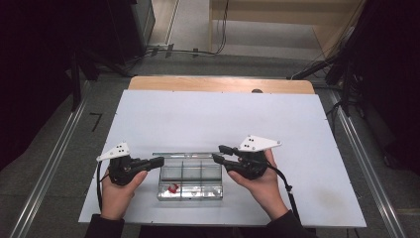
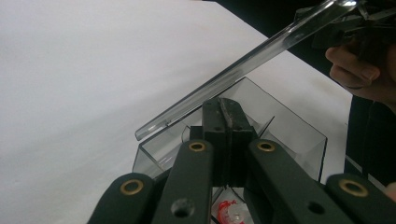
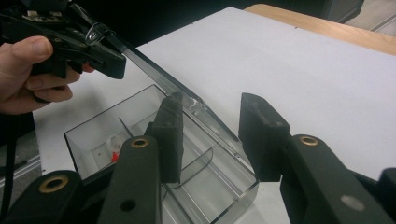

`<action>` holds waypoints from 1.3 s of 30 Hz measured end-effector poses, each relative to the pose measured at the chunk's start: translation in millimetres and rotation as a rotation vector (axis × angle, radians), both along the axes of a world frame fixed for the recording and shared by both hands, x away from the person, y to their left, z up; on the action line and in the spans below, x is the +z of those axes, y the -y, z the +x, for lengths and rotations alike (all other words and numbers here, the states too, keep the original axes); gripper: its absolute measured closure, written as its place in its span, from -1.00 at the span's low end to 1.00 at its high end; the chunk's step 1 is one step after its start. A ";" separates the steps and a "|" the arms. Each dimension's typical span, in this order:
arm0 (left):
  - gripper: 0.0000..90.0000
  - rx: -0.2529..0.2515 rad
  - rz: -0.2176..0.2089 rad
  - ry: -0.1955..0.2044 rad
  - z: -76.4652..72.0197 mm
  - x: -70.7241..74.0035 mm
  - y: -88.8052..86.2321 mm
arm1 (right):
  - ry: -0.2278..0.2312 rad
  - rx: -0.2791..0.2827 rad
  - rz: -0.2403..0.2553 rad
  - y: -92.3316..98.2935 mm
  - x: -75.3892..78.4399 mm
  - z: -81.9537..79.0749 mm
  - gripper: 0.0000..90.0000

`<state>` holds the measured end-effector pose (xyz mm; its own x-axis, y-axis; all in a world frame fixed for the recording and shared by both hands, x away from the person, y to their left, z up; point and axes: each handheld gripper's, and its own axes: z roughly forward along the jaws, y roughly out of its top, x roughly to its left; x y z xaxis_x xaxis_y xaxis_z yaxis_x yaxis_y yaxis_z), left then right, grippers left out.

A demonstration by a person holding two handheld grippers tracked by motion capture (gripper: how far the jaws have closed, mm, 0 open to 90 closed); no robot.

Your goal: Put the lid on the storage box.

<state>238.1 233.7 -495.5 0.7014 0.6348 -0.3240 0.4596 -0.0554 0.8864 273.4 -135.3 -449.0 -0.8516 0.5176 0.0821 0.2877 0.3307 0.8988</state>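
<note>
Clear plastic compartment box (image 1: 190, 179) near the front edge of the desk (image 1: 218, 119), about midway between left and right edges. Divided into small compartments; small red-and-white item (image 1: 172, 188) in the front-left compartment. Clear hinged lid (image 2: 243, 67) raised, tilted up off the box along its rear side.

Left gripper (image 1: 154, 162) at the box's left end, just beside the rear-left corner, held in the left hand (image 1: 118, 191). Jaws fully closed, pads pressed together with nothing seen between them in the left gripper view. Closed tips sit low over the left end wall of the box, right under the raised lid's edge; contact with box or lid impossible to tell. Red-and-white item visible below the jaws in that view.

Right gripper (image 1: 217, 153) at the box's right end, near the rear-right corner, held in the right hand (image 1: 260, 186). Jaws partly open, moderate gap. In the right gripper view (image 3: 212, 128), lid edge runs into the gap between the two pads: one pad right against the lid edge, other pad standing clear of it. No squeeze on the lid; lid between the jaws but not clamped.

Box body below and ahead of both sets of jaws, resting flat on the white desk surface. Grippers facing each other across the box, well apart.
</note>
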 end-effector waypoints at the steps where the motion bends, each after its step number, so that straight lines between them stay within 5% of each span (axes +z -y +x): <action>1: 1.00 0.004 0.000 -0.002 0.0 0.0 -0.2 | 0.002 0.001 0.000 0.7 -0.1 0.1 0.30; 7: 1.00 0.000 0.001 -0.006 0.6 -0.8 -0.2 | -0.003 0.019 0.008 4.5 -1.7 -1.1 0.22; 15: 1.00 -0.006 0.005 -0.009 0.8 -1.3 1.2 | -0.008 0.004 0.018 12.8 -0.4 -4.3 -0.29; 21: 1.00 -0.010 0.008 -0.011 1.3 -2.4 2.8 | -0.022 0.003 0.008 22.2 -5.3 -5.9 -0.30; 28: 1.00 -0.012 0.007 -0.010 1.5 -2.6 2.6 | -0.044 -0.008 -0.019 30.7 -15.7 -4.6 -0.10; 39: 1.00 -0.015 0.002 -0.011 1.4 -2.9 1.7 | -0.126 -0.049 -0.019 26.8 -30.3 0.8 0.83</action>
